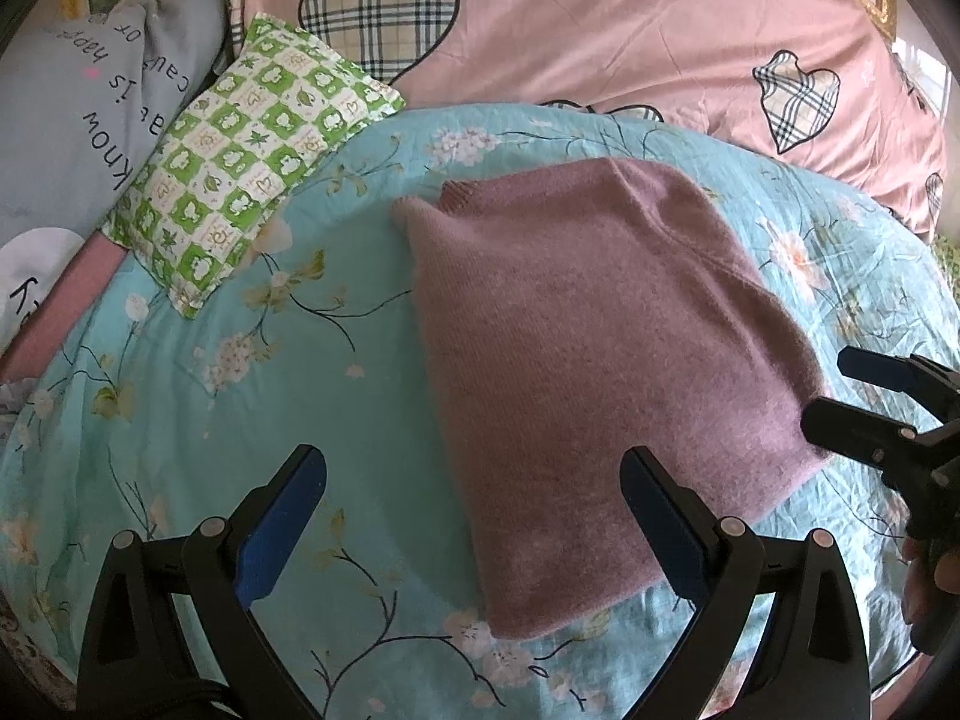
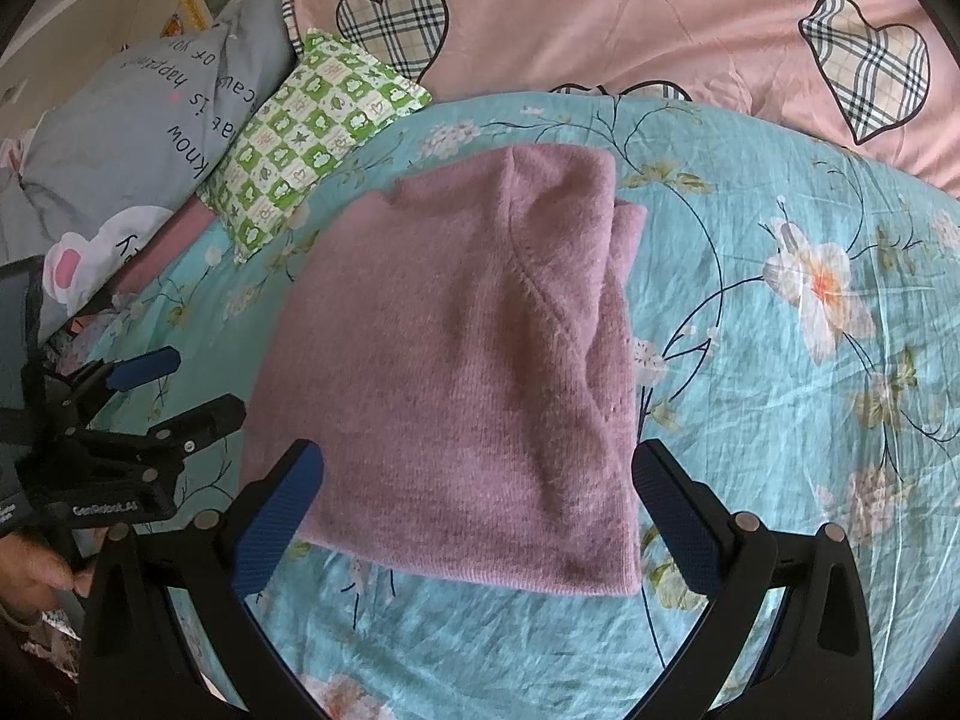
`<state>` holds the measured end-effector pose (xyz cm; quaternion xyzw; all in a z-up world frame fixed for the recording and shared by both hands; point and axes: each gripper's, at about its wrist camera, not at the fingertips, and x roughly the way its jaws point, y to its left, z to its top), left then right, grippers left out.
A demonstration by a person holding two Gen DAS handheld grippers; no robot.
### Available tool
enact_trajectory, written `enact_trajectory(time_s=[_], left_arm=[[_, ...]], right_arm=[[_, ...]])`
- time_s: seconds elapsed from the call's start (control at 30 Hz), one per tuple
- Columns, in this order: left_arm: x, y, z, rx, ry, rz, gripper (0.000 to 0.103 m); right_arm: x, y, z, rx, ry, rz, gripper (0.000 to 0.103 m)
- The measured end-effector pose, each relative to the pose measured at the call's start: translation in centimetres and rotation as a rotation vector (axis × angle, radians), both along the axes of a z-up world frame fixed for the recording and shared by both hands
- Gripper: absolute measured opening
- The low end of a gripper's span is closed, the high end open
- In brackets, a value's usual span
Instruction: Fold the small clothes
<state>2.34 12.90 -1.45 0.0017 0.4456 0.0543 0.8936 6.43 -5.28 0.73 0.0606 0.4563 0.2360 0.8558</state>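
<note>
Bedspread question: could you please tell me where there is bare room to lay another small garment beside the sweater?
Right of the sweater, the bedspread lies bare up to the pink duvet. A smaller patch lies left of it, below the green pillow. The far left is crowded with pillows.

Green pillow (image 1: 240, 156) on floral quilt (image 1: 252, 396)
</note>
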Motion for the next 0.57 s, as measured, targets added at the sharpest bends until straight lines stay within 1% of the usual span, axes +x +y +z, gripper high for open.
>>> enact_trajectory(time_s=[0.2,0.3,0.57], left_arm=[[-0.10,0.90,0.17,-0.004,-0.005,0.021,0.097],[-0.15,0.84,0.42,0.005,-0.011,0.013,0.097],[-0.54,0.74,0.89,-0.011,-0.010,-0.007,0.097]], right_arm=[[0.09,0.46,-0.07,0.001,0.007,-0.010,0.103],[0.21,0.35,-0.09,-0.001,0.007,-0.009,0.103],[-0.35,0.77,0.52,0.001,-0.008,-0.027,0.102]])
